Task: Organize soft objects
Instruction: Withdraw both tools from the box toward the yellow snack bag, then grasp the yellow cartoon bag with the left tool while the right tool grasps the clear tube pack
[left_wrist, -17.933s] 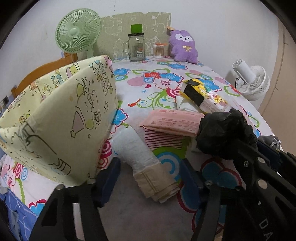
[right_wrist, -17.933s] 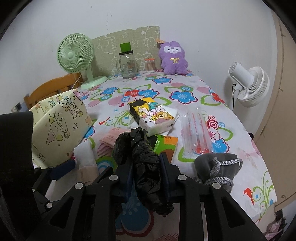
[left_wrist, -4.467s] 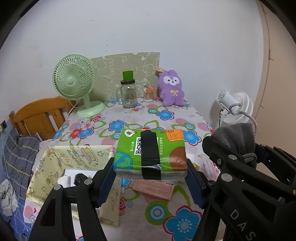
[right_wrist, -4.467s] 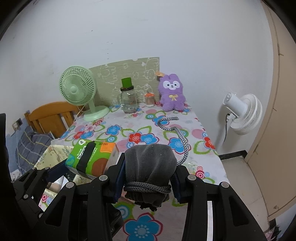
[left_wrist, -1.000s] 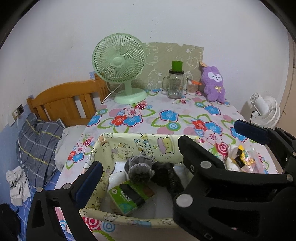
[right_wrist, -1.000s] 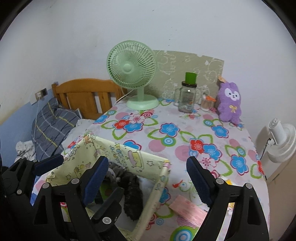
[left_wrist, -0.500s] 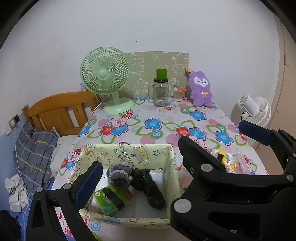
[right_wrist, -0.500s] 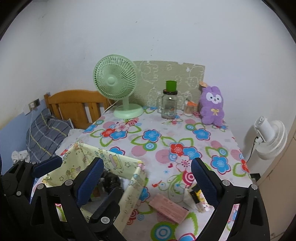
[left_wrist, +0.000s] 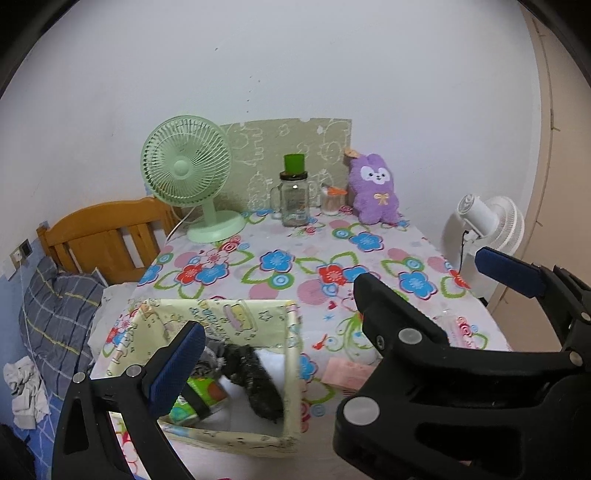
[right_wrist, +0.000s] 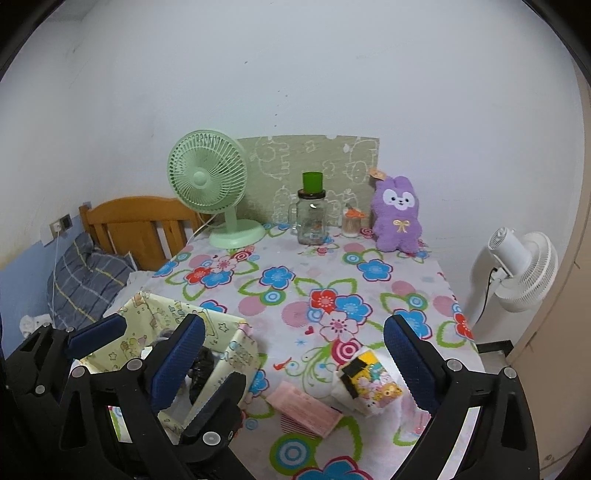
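Observation:
The yellow cartoon-print fabric box (left_wrist: 229, 314) stands at the table's near left corner. Inside lie a grey drawstring pouch (left_wrist: 214, 349), a crumpled black bag (left_wrist: 258, 384) and a green tissue pack (left_wrist: 199, 397). My left gripper (left_wrist: 291, 347) hangs open above the box with nothing in it; its right finger is hidden behind the right gripper. To the right of the box, my right gripper (right_wrist: 293, 323) is wide open and empty over the tablecloth. A pink wipes pack (right_wrist: 303, 408) and a yellow cartoon tissue pack (right_wrist: 369, 380) lie beneath it.
A green desk fan (right_wrist: 207, 177), a glass jar with a green lid (right_wrist: 312, 218) and a purple plush rabbit (right_wrist: 397, 218) line the far edge. A clear plastic pack (left_wrist: 458, 325) lies near the right edge. A white floor fan (right_wrist: 524, 266) stands right, a wooden headboard (right_wrist: 136, 221) left.
Both grippers have drawn back and to the right, away from the box, which now sits lower left in both views. The pouch and green pack, held earlier, lie in the box.

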